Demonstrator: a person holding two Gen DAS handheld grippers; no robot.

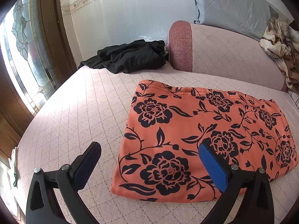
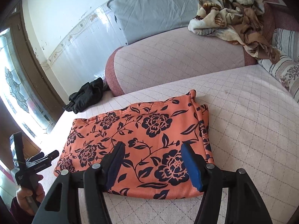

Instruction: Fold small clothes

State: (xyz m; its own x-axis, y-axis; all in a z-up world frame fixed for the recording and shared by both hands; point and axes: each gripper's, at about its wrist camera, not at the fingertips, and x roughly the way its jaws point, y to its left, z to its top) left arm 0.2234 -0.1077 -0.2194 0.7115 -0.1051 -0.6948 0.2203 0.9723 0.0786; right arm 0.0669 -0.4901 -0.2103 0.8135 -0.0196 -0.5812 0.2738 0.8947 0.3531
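Observation:
An orange garment with black flowers [image 1: 203, 138] lies folded into a flat rectangle on the pink quilted bed [image 1: 74, 112]; it also shows in the right wrist view [image 2: 142, 140]. My left gripper [image 1: 149, 149] is open and empty, above the garment's near left corner. My right gripper [image 2: 151, 149] is open and empty, above the garment's near edge. The left gripper also shows in a hand at the lower left of the right wrist view [image 2: 43, 158].
A crumpled black garment [image 1: 129, 56] lies at the bed's far left corner. A pink bolster [image 1: 224, 52] runs along the back, with a grey pillow [image 1: 229, 3] and a crumpled beige blanket [image 2: 235, 15]. A striped pillow [image 2: 284, 69] lies right. A glass door [image 1: 24, 56] stands left.

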